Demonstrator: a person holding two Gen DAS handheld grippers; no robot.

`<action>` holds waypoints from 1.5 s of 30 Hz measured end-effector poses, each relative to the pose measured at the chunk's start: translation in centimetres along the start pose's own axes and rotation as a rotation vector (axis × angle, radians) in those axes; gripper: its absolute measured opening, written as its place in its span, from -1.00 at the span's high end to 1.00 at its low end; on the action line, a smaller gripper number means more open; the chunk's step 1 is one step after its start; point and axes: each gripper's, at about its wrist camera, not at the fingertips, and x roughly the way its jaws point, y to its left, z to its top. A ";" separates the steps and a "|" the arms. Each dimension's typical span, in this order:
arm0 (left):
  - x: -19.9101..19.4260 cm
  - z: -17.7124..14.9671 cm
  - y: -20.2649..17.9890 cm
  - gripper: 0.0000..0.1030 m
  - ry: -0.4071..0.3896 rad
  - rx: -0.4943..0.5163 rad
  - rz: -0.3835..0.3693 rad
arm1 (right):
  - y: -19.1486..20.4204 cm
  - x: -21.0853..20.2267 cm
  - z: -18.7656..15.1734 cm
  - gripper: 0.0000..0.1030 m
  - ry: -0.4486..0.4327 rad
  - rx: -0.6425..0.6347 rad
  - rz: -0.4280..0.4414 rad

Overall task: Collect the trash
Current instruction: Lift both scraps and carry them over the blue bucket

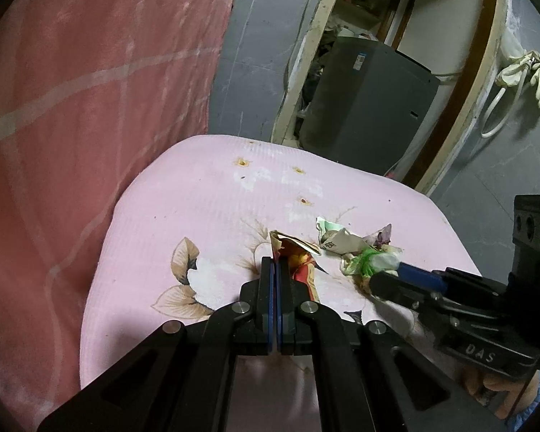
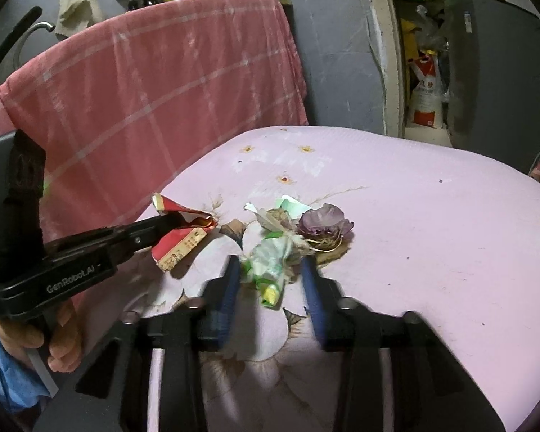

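On the chair seat [image 2: 432, 237]: torn carton [image 2: 183, 237] left of crumpled wrapper [image 2: 270, 270], wilted flower [image 2: 324, 225] just behind; towel [image 2: 169, 82] draped behind.

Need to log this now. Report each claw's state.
Left claw: shut on the red wrapper.
Right claw: open, straddling the green-and-white wrapper, not gripping yet.

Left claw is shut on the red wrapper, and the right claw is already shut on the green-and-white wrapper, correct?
Only partly. The left claw is shut on the red wrapper. The right wrist view shows the right claw open, straddling the green-and-white wrapper.
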 end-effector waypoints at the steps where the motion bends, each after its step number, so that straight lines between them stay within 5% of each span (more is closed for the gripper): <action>1: -0.1 0.0 -0.1 1.00 -0.002 0.003 0.002 | 0.1 -0.1 0.0 0.71 -0.006 -0.004 -0.001; 9: -1.4 -0.7 -1.4 1.00 -0.044 0.035 0.005 | 0.5 -2.4 -0.9 0.87 -0.086 -0.024 -0.031; 23: -5.5 -0.5 -7.5 1.00 -0.191 0.087 -0.069 | 0.8 -13.2 -2.8 0.87 -0.410 -0.058 -0.160; 32: -7.8 0.1 -15.2 1.00 -0.342 0.173 -0.156 | -0.8 -21.4 -4.7 0.87 -0.645 -0.050 -0.353; 39: -7.4 -0.5 -22.7 1.00 -0.399 0.261 -0.235 | -3.9 -25.7 -6.9 0.87 -0.711 0.001 -0.484; 45: -5.0 -0.9 -28.2 1.00 -0.370 0.297 -0.320 | -7.4 -28.3 -8.7 0.87 -0.725 0.070 -0.614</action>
